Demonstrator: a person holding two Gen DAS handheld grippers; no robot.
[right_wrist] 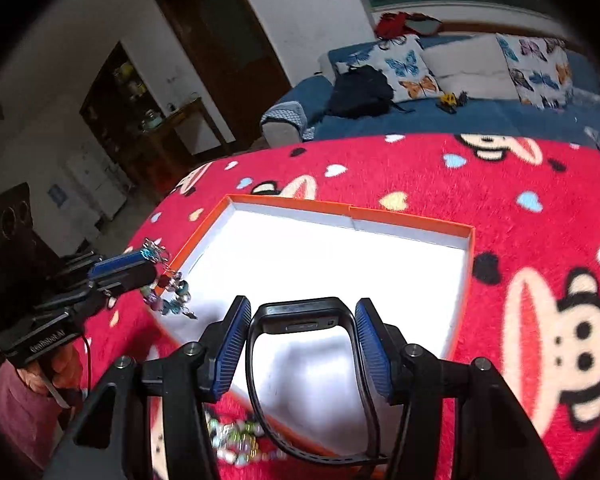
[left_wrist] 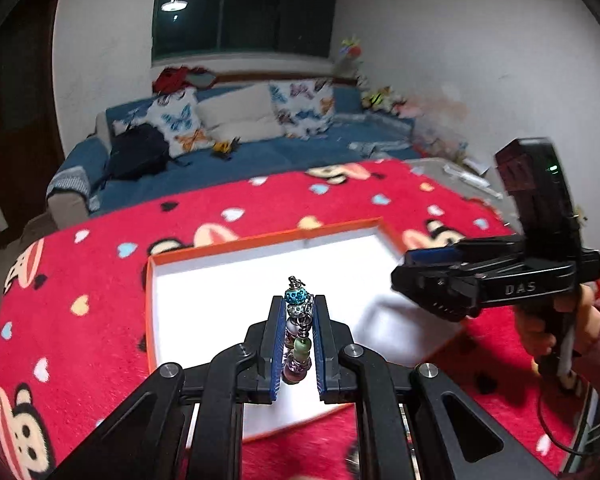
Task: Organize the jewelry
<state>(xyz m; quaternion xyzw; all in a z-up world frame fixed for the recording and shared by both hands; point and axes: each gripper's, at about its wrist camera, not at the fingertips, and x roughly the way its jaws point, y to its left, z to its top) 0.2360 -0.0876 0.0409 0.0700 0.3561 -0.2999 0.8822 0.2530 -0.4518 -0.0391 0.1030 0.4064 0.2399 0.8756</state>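
My left gripper [left_wrist: 298,300] is shut on a beaded bracelet [left_wrist: 298,330] of blue, green and purple beads, held over the near part of an orange box with a white inside [left_wrist: 260,238]. In the right wrist view that bracelet [right_wrist: 172,292] dangles from the left gripper [right_wrist: 150,266] at the left rim of the box [right_wrist: 412,222]. My right gripper [right_wrist: 302,308] is shut on a black watch [right_wrist: 300,314], with the strap loop squeezed between its blue pads above the box's near edge. The right gripper [left_wrist: 404,276] also reaches in from the right in the left wrist view.
The box lies on a red cloth printed with monkeys and hearts [left_wrist: 100,280]. Another beaded bracelet [right_wrist: 236,440] lies on the cloth below the right gripper. A blue sofa with cushions [left_wrist: 236,116] and a black backpack [left_wrist: 138,156] stands behind the table.
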